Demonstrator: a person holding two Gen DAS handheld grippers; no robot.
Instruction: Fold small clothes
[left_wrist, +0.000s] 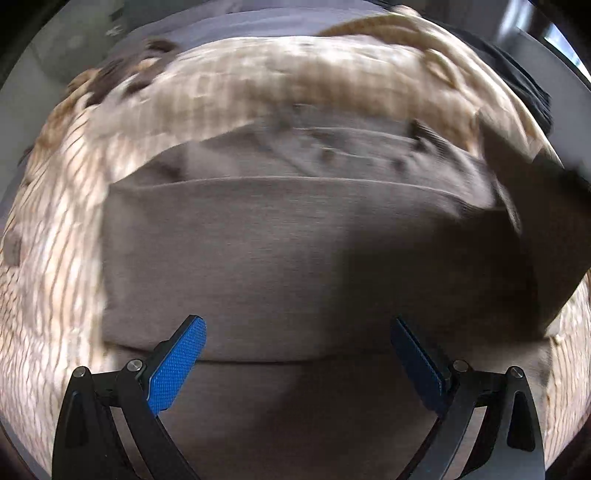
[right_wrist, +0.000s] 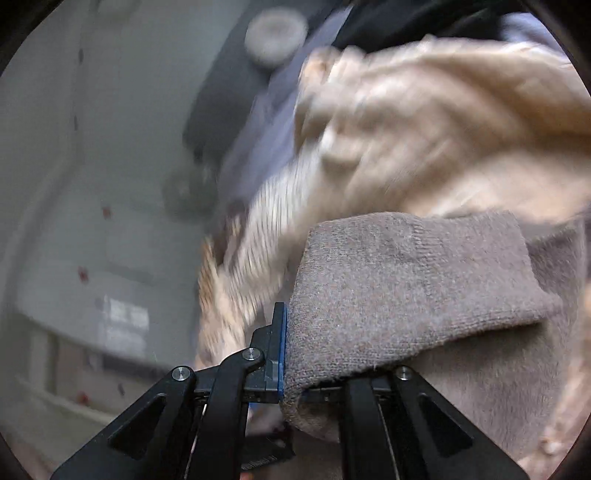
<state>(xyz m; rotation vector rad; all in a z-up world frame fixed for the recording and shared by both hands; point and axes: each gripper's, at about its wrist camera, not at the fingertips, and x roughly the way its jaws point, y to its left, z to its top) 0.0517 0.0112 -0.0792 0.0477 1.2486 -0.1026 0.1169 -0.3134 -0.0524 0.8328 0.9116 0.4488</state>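
Observation:
A grey-brown knit garment (left_wrist: 295, 243) lies partly folded on a beige patterned blanket (left_wrist: 62, 236). My left gripper (left_wrist: 299, 354) is open just above the garment's near fold, its blue pads (left_wrist: 177, 369) spread wide and empty. My right gripper (right_wrist: 291, 354) is shut on a corner of the same knit garment (right_wrist: 406, 295) and holds it lifted, so the cloth drapes over the right finger and hides it. That lifted flap shows at the right edge of the left wrist view (left_wrist: 546, 229).
The beige blanket (right_wrist: 424, 129) bunches up behind the garment. A dark cloth (left_wrist: 524, 81) lies at the far right. Grey floor (right_wrist: 92, 184) and a round grey object (right_wrist: 277, 33) lie to the left of the bed.

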